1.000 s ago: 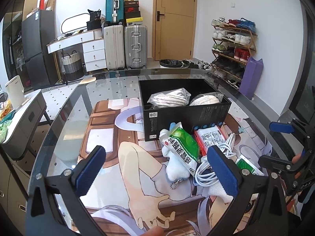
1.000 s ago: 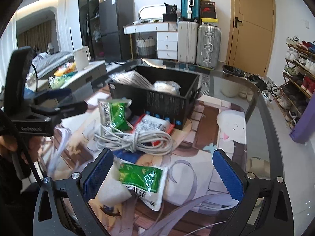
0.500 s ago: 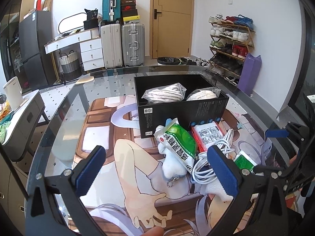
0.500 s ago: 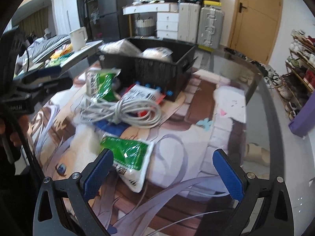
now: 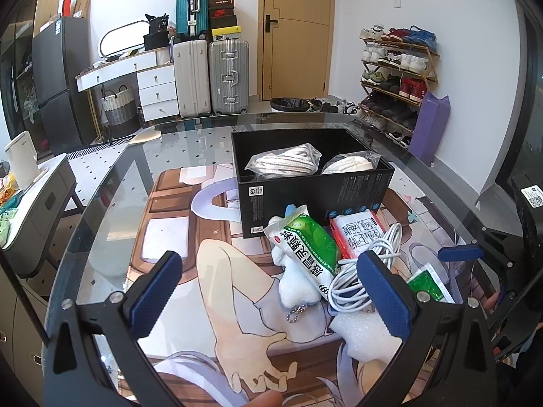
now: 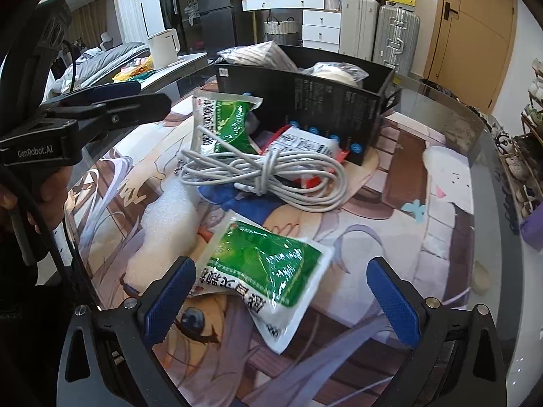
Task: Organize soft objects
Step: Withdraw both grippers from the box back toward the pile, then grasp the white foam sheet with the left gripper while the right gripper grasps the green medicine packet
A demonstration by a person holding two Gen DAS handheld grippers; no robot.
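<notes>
Green packet (image 6: 263,274) between spread right tool (image 6: 283,302) pads, mat free rightward

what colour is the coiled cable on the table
Light grey-white cable, clearest in the right wrist view.

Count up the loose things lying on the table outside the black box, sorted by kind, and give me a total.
Green and white sachets: 2
Red and white packet: 1
Coiled white cable: 1
White plush toy with keychain: 1
White foam sheet: 1
Total: 6
</notes>
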